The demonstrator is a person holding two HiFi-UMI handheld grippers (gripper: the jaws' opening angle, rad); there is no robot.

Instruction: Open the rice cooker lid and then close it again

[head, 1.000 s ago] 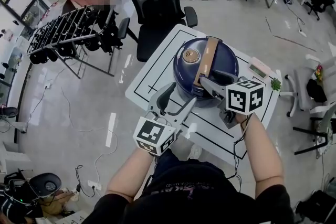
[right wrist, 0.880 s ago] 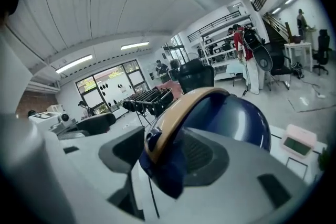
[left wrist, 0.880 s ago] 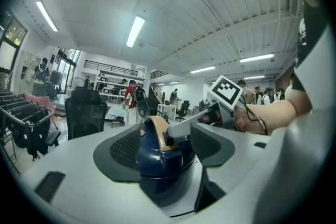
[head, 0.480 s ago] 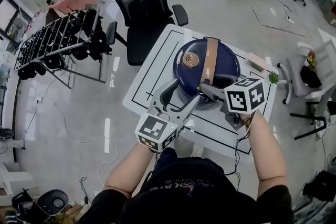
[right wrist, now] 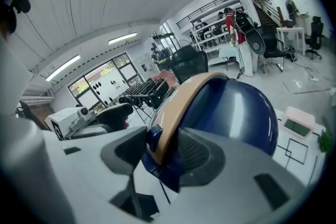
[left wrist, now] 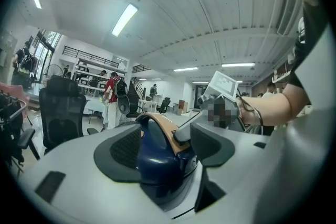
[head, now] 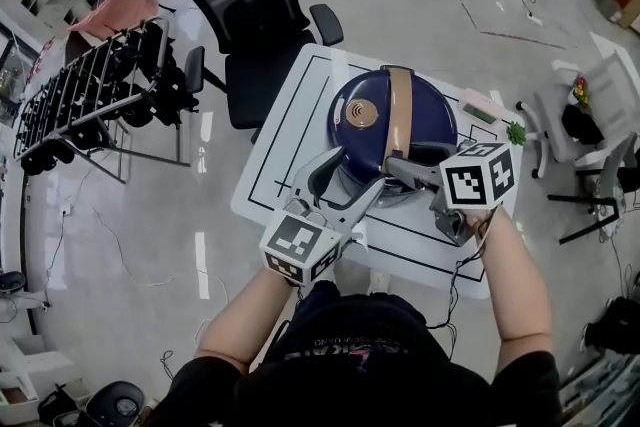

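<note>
Opening step apparently in hand: rice cooker [head: 395,120] stands mid-worktop [head: 290,130], lid shut; left hand-held gripper [head: 345,177] gapes at its near side, while right hand-held gripper [head: 402,167], jaws apart but just closing astride the tan handle [right wrist: 173,113], likely needs to clamp, then lift.

Rice cooker [head: 432,120]: smooth, glossy dark-blue shell that reflects the lights. Handle [head: 398,110]: matt tan band, possibly wood-effect plastic; the view is too coarse to confirm. Left claw [head: 345,183]: matt grey plastic with finely textured black pads [left wrist: 123,149]. Counter [head: 290,130]: smooth white.
</note>
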